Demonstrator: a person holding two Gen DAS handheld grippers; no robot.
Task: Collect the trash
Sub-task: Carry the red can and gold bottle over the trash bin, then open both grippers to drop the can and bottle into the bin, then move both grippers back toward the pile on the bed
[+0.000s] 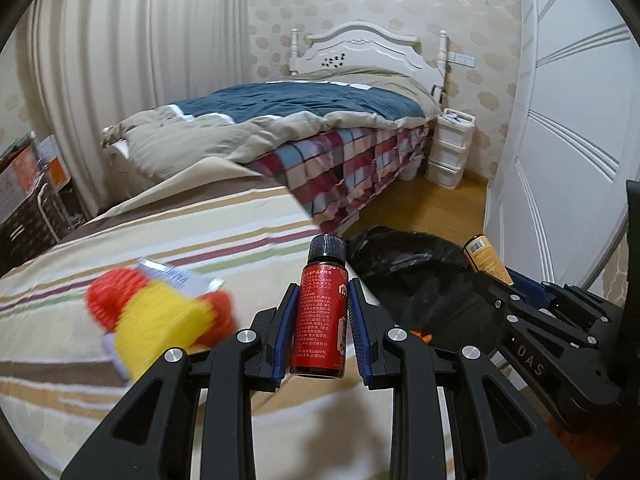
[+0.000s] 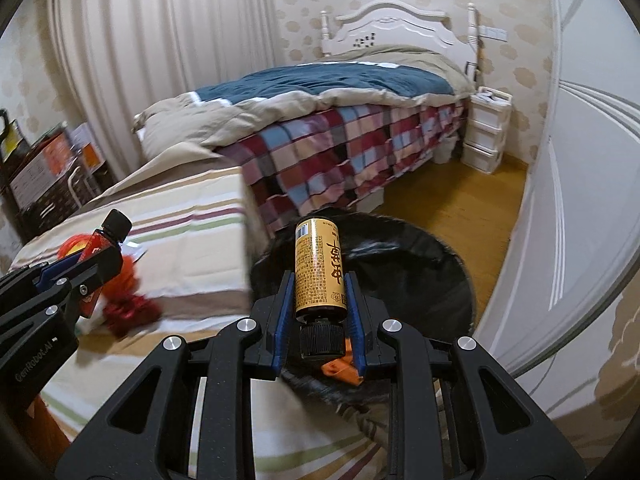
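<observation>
1. The left gripper (image 1: pixel 322 312) sits at the bottom centre of the left wrist view, its jaws pinching a small red bottle (image 1: pixel 320 316) with its black cap pointing away from the camera.
2. The right gripper (image 2: pixel 318 304) fills the bottom centre of its own view, jaws pinching a small gold bottle (image 2: pixel 319 270) by its lower body, black cap turned toward the camera.
3. The black trash bag (image 2: pixel 400 280) lies open just behind the gold bottle, at centre right.
4. A blurred red and yellow toy (image 1: pixel 160 312) lies on the striped bedsheet (image 1: pixel 200 232) at lower left of the left view.
5. A bed with a plaid cover (image 2: pixel 340 152) and a white headboard (image 1: pixel 360 48) stands beyond.
6. An orange scrap (image 2: pixel 340 368) shows under the right jaws.
</observation>
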